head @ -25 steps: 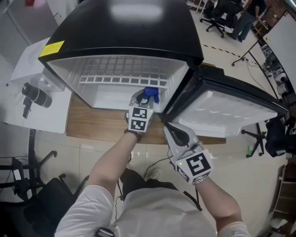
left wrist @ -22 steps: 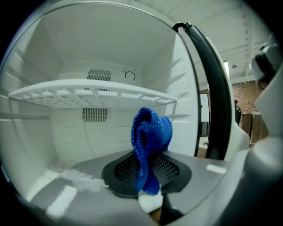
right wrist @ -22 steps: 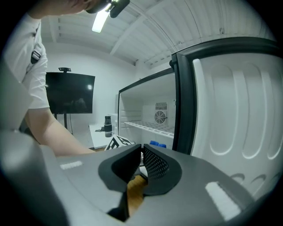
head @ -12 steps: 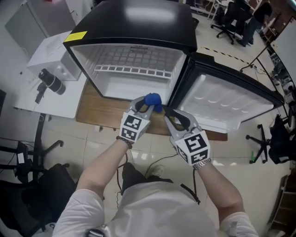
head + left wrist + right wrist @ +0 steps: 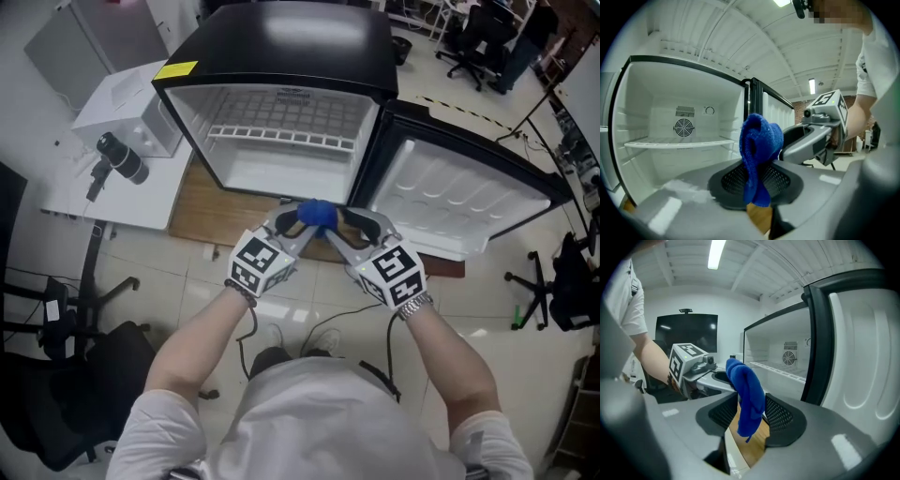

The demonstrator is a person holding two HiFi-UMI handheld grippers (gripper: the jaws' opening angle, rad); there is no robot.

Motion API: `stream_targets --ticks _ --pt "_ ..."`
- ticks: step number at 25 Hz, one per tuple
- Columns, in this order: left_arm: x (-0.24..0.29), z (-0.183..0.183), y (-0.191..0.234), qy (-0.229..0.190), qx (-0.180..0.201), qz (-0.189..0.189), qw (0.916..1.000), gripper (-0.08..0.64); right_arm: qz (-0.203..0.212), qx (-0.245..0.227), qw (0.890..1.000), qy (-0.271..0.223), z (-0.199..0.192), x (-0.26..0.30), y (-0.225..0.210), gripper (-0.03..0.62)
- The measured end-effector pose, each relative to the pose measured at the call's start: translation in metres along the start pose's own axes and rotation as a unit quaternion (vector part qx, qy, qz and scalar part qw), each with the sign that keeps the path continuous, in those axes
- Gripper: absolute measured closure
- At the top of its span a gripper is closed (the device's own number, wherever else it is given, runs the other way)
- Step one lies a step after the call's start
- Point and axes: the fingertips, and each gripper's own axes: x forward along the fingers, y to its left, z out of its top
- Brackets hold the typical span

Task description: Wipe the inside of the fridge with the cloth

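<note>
Just before the open fridge point(image 5: 281, 56), jaws of the left gripper point(image 5: 292, 220) pinch the blue cloth point(image 5: 317, 214); the right gripper point(image 5: 343, 223) has just opened wide, its jaws flanking the cloth without pressing.

You are in a lab or studio-style workroom rather than a home kitchen. The small black fridge point(image 5: 281, 37) sits on a wooden board point(image 5: 202, 220) laid on a pale tiled floor point(image 5: 159, 281), out in open space. Just left of the fridge, a white table point(image 5: 84, 202) carries a black camera point(image 5: 120, 157). Behind the fridge and to its right stand swivel office chairs point(image 5: 469, 42), and a tripod stand point(image 5: 525, 284) rises beyond its open door. Another black chair point(image 5: 66, 375) stands in front of the fridge, to the left. Farther left of the fridge, a large dark screen point(image 5: 686, 333) stands against a white wall, with a strip light point(image 5: 717, 254) on the ceiling above.
</note>
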Motion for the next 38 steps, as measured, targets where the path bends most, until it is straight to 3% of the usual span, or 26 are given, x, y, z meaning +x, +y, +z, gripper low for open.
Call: stream_targets --ticks 6,10,14,16,20,24,27,32,38 --pt "-0.025 0.02 -0.013 -0.001 0.003 -0.102 0.9948 0.483 0.078 -0.002 0.997 -0.014 0.022 0.001 0.025 0.411" --pt "-0.043 0.028 -0.022 0.007 0.009 -0.181 0.9834 0.483 0.117 -0.004 0.993 -0.004 0.03 0.001 0.048 0.411" --pt "-0.058 0.027 -0.027 0.028 0.015 -0.239 0.9706 0.483 0.114 -0.015 0.993 0.007 0.031 0.002 0.065 0.434" --pt "-0.064 0.026 -0.026 0.035 0.02 -0.256 0.966 0.482 0.094 -0.018 0.995 0.006 0.032 0.004 0.067 0.498" --pt "-0.065 0.028 -0.026 0.034 0.034 -0.271 0.9615 0.48 0.027 -0.014 1.0 -0.003 0.033 0.003 0.066 0.522" --pt "-0.059 0.034 -0.029 0.024 0.053 -0.257 0.9646 0.431 -0.06 0.007 0.998 -0.019 0.033 -0.01 0.053 0.531" --pt "-0.053 0.039 -0.031 0.01 0.048 -0.252 0.9665 0.39 -0.131 0.023 0.99 -0.037 0.038 -0.027 0.036 0.532" --pt "-0.039 0.042 -0.032 -0.009 0.008 -0.228 0.9737 0.374 -0.234 0.042 0.969 -0.066 0.049 -0.065 0.007 0.532" --pt "0.002 0.026 -0.044 0.017 -0.011 -0.159 0.987 0.385 -0.3 0.054 0.949 -0.079 0.058 -0.103 -0.027 0.532"
